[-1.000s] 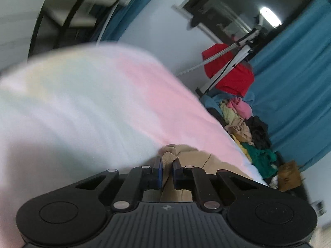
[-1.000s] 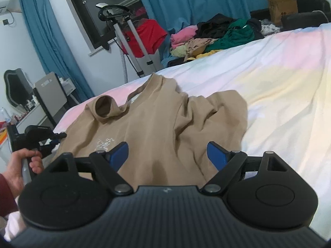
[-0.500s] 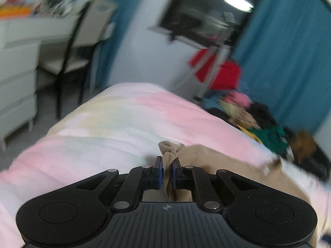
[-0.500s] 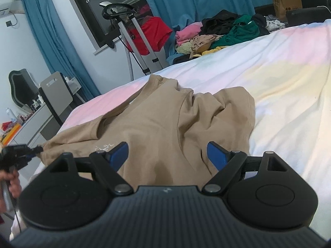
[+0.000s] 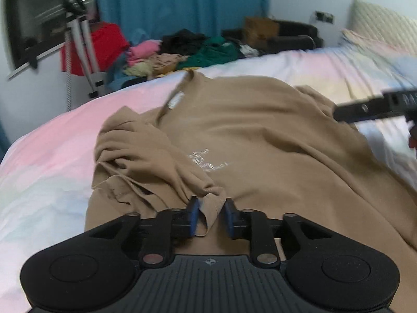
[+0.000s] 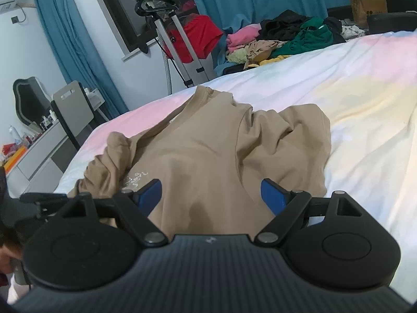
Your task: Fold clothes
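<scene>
A tan T-shirt (image 5: 260, 135) with a small white print lies spread and rumpled on the pastel bed sheet (image 5: 52, 161). My left gripper (image 5: 211, 216) is at the shirt's near edge. Its jaws are opening, and a fold of the tan cloth stands loosely between the blue pads. In the right wrist view the tan T-shirt (image 6: 208, 151) lies below my right gripper (image 6: 211, 195), which is open wide with nothing pinched. The left gripper (image 6: 39, 200) shows at the lower left there. The right gripper (image 5: 375, 107) shows blurred at the right edge of the left wrist view.
A pile of mixed clothes (image 6: 286, 39) lies beyond the bed's far edge, beside a steamer stand (image 6: 177, 41) with a red garment. A chair and desk (image 6: 73, 109) stand to the left. A pillow (image 5: 383, 23) is at the head. The bed sheet (image 6: 365, 104) lies bare to the right.
My left gripper swung round and rolled level, drawing the pinched tan cloth along. Its pads have parted from the fold. The right gripper has stayed put and open.
</scene>
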Available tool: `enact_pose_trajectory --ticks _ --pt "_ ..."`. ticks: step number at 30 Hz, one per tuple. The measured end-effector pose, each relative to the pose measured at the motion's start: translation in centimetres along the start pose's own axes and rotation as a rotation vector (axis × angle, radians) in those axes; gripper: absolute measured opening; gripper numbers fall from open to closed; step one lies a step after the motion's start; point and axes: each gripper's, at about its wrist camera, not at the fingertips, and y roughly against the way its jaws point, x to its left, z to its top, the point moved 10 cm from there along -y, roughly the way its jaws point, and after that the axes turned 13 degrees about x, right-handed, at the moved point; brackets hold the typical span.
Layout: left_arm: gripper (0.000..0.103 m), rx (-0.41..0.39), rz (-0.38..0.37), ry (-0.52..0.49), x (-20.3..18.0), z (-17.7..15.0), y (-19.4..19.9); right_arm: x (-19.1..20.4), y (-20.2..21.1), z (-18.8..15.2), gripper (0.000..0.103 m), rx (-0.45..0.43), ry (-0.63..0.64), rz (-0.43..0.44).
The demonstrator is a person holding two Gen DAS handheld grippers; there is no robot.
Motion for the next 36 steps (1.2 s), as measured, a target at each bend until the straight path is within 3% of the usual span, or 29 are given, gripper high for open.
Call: enact_pose_trajectory --ticks 4,7,11,14,15,16,17,18,21,26,30,31,34,36 --pt "0.048 -0.058 -0.053 0.088 2.0 -0.2 3.4 -0.2 0.2 0.4 0.084 -0.007 -0.023 0.014" --pt "0.055 -0.127 -0.049 0.231 5.7 1.1 4.4 -0.3 0.3 0.5 0.084 -0.01 -0.027 0.019" --pt "0.056 -0.145 -0.014 0.43 9.5 2.2 2.9 -0.2 0.1 0.3 0.084 -0.004 -0.026 0.022" --pt "0.051 -0.129 0.01 0.474 10.6 3.0 0.8 0.0 0.1 0.1 0.084 -0.003 -0.023 0.021" --pt "0.043 -0.128 -0.003 0.492 10.8 3.3 0.3 0.2 0.0 -0.1 0.084 0.001 -0.021 0.022" --pt "0.025 -0.12 -0.012 0.51 10.9 3.4 -0.2 0.3 -0.1 -0.3 0.084 0.006 -0.018 0.022" --pt "0.014 -0.111 -0.021 0.528 11.1 3.5 -0.6 0.5 -0.3 -0.5 0.084 0.012 -0.01 0.021" --pt "0.009 -0.094 -0.01 0.539 11.4 3.3 -0.8 0.7 -0.4 -0.7 0.084 0.018 -0.001 0.019" --pt "0.008 -0.067 0.035 0.566 12.8 2.6 -0.2 1.2 -0.7 -1.1 0.084 0.028 0.015 0.018" --pt "0.007 -0.131 0.035 0.671 18.6 1.9 4.9 1.0 -0.7 -0.9 0.084 0.025 0.004 0.022" --pt "0.005 -0.142 0.135 0.72 24.5 1.1 7.8 0.9 -0.9 -0.8 0.084 0.025 -0.003 0.021" --pt "0.004 -0.136 0.178 0.732 26.0 0.8 8.2 0.9 -0.9 -0.8 0.084 0.024 -0.002 0.019" --pt "0.003 -0.083 0.421 0.774 30.8 -1.3 8.7 1.0 -1.0 -0.8 0.084 0.024 0.011 0.008" --pt "0.003 -0.032 0.457 0.831 32.5 -3.2 8.2 1.1 -1.1 -0.8 0.084 0.024 0.015 0.005"
